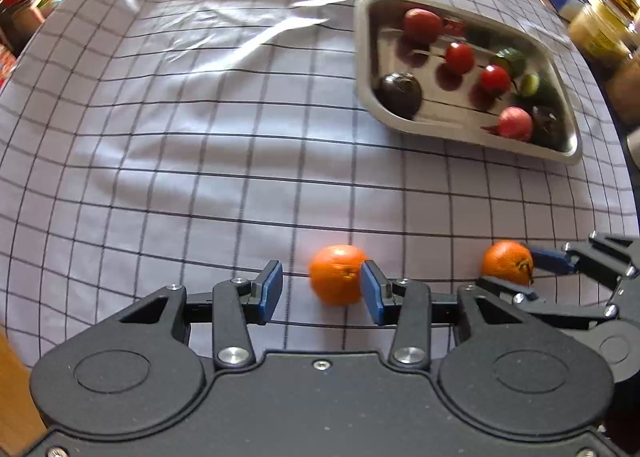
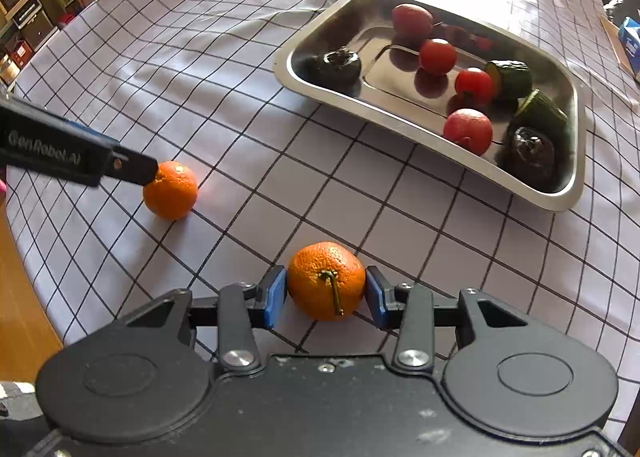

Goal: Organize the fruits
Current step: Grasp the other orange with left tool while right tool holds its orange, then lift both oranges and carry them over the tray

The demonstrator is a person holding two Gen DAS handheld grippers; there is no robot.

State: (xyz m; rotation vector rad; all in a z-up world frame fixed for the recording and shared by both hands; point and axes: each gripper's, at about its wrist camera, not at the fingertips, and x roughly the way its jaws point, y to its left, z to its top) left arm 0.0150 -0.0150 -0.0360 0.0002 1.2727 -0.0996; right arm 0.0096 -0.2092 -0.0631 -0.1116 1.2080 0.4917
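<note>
Left gripper (image 1: 322, 289): jaws standing open; blue pads apart over bare cloth. Its right pad (image 1: 371, 293) is sitting in front of the left mandarin, covering that fruit's right edge; the left pad is well clear of the fruit. Nothing is being gripped.
Left mandarin (image 1: 335, 273): lying on the checked tablecloth, mostly beyond the fingertips and off toward the right pad. In the right wrist view the same fruit (image 2: 171, 190) is showing at the left, with the tip of the left gripper just touching or overlapping its upper left edge; I cannot tell which.
Right gripper (image 2: 326, 289): jaws closing around the stemmed mandarin, one blue pad (image 2: 274, 295) at each side of it. Both pads are appearing to touch the peel, so it is gripping the fruit.
Stemmed mandarin (image 2: 326, 281): sitting between the right gripper's pads, low on the cloth, green stem facing the camera. In the left wrist view it (image 1: 507, 262) is showing at the far right edge, between the right gripper's fingers.
Steel tray (image 2: 436, 129): resting on the cloth, far right of both mandarins, well apart from them.
Tray contents: red tomatoes (image 2: 438, 56), a pinkish-red round fruit (image 2: 468, 130), dark green cucumber pieces (image 2: 512, 77), two dark round items (image 2: 338, 65), kind unclear.
Tablecloth (image 1: 180, 161): white with dark grid lines, wrinkled, bright sun glare at the far side.
Surroundings: cluttered shelves at far left, jars (image 1: 600, 33) at far right.
</note>
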